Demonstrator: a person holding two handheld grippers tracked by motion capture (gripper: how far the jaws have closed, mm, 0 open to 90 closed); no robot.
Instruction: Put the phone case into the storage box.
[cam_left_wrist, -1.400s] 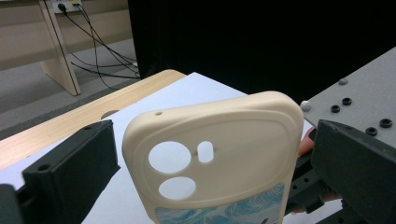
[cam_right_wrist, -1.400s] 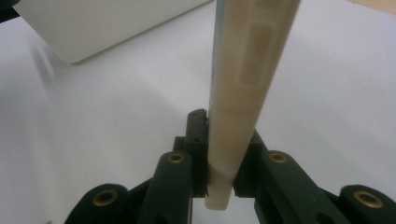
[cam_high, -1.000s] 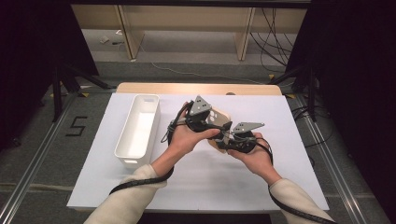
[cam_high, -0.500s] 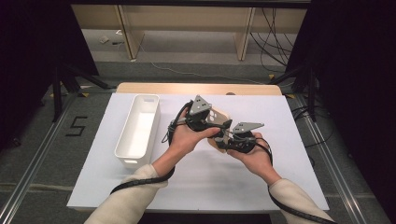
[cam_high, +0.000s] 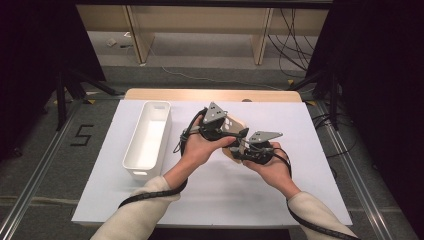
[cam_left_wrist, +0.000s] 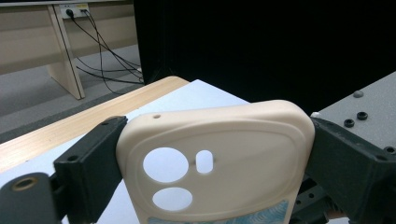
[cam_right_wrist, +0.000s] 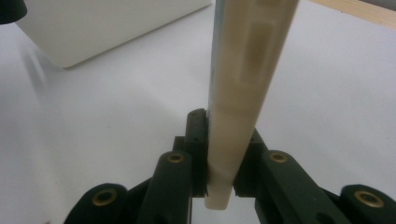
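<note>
Cream phone case (cam_left_wrist: 219, 158) held above the middle of the white table sheet (cam_high: 320, 130), between the two grippers, right of the white bin (cam_high: 148, 140). In the high view mostly hidden behind both tools; just a cream sliver (cam_high: 234, 125) visible between them. Left gripper (cam_high: 235, 131) across the case's width: in the left gripper view, jaws spread wide, one against each long edge, having just been closing a little with the case between them. Both flanks look touched, though the right contact is partly cut off by the frame edge. Lower end of the case cropped at the bottom, a strip of blue-green pattern barely legible there. Two round camera holes and a small slot clearly seen. Right gripper (cam_right_wrist: 220, 184) pinched nearly shut on the thin edge of the case (cam_right_wrist: 243, 93), pads pressing both faces near its end; upper part blurred and cut off at the top. Bin corner (cam_right_wrist: 107, 23) out of focus at far left. Left hand (cam_high: 200, 150) and right hand (cam_high: 272, 167) close together; cables trailing over the sleeves.
</note>
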